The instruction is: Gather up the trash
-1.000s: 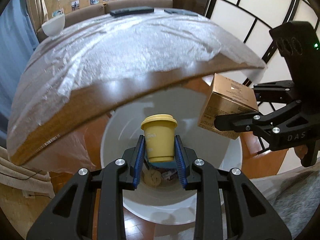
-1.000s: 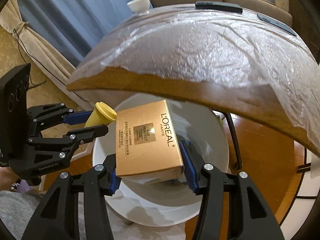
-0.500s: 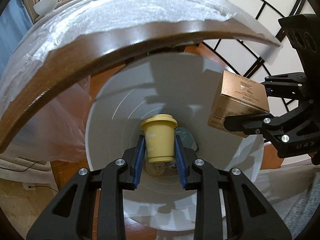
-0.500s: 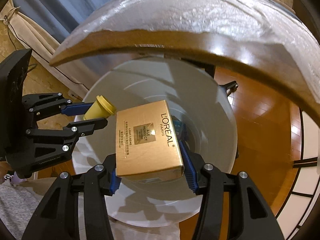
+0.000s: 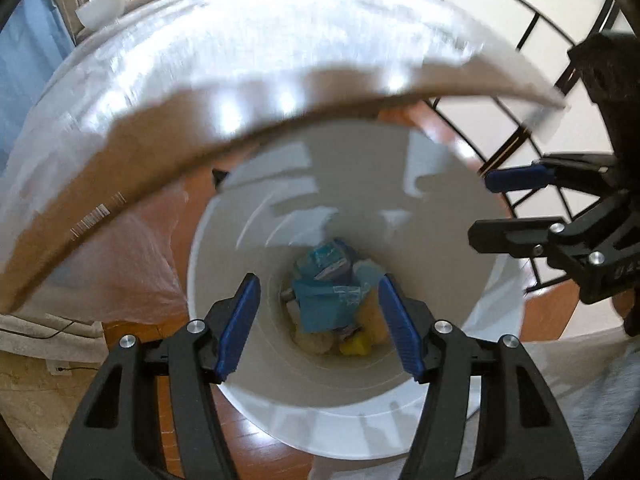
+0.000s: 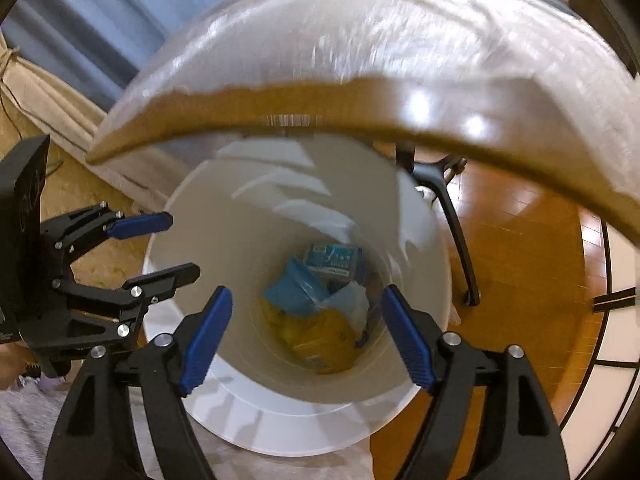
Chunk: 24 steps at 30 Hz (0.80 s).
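Observation:
Both grippers hang open and empty over a white trash bin (image 5: 248,384), also in the right wrist view (image 6: 224,412). My left gripper (image 5: 320,324) shows in the right wrist view at the left (image 6: 168,248). My right gripper (image 6: 306,332) shows in the left wrist view at the right (image 5: 480,208). At the bin's bottom lie blue packets (image 5: 328,292), a yellow cup (image 5: 354,346) and a gold box (image 6: 324,340), blurred.
The wooden table edge (image 5: 160,160) with its plastic sheet (image 6: 360,32) overhangs the bin's far side. A black table leg (image 6: 452,216) stands on the wood floor to the right. A white bowl (image 5: 104,4) sits at the table's far side.
Both grippers have opened. The yellow cup and the gold box have dropped from them into the bin.

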Tool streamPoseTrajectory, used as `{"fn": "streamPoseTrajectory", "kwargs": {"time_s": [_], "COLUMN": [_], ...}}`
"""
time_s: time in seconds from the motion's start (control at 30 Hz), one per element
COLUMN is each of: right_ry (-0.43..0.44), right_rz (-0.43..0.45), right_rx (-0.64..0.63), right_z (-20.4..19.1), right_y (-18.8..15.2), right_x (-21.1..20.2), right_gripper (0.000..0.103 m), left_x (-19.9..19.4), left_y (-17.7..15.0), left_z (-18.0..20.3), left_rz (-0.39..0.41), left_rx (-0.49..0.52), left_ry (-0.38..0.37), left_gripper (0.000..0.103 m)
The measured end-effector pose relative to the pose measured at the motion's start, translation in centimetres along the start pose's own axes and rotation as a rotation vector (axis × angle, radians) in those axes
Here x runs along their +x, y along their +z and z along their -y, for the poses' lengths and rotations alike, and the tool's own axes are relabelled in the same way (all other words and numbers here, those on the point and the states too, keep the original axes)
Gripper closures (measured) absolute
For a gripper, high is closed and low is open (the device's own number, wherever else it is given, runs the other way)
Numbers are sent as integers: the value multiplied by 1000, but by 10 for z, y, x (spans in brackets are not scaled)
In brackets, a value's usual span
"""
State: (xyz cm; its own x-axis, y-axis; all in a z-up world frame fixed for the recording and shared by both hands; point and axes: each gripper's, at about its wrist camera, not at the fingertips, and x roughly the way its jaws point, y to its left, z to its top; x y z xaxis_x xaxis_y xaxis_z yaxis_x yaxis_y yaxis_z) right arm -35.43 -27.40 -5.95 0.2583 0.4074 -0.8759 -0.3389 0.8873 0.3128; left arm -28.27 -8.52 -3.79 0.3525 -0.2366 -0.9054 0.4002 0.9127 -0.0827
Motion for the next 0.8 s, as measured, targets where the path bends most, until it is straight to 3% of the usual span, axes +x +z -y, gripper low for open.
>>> {"fn": "streamPoseTrajectory", "kwargs": {"time_s": [0.1,0.23,0.33,0.5,0.63,0.8], "right_ry": [11,-37,-120,-251,-325,-358], "right_rz": [84,240,315,355,329,307], "right_rx": [8,-2,10,91,134,183], "right_z": [-7,-5,8,62,112,151], "right_y": [11,42,79,147,183,210], "right_x": [-31,-70,-77,-60,-47,-26], "right_gripper": [21,8,5,5,5,5], "left_x": [-37,-93,-98,-63,-31,5], "left_y": [18,60,92,151,179,202], "left_z": [2,-5,-28,-83,-131,-163], "left_rz": [105,337,409,403,366,299], "left_rx": [-9,-21,-50,-175,-263,-311], "left_ry": [-6,51,110,174,180,225], "left_gripper": [40,9,6,6,6,6]}}
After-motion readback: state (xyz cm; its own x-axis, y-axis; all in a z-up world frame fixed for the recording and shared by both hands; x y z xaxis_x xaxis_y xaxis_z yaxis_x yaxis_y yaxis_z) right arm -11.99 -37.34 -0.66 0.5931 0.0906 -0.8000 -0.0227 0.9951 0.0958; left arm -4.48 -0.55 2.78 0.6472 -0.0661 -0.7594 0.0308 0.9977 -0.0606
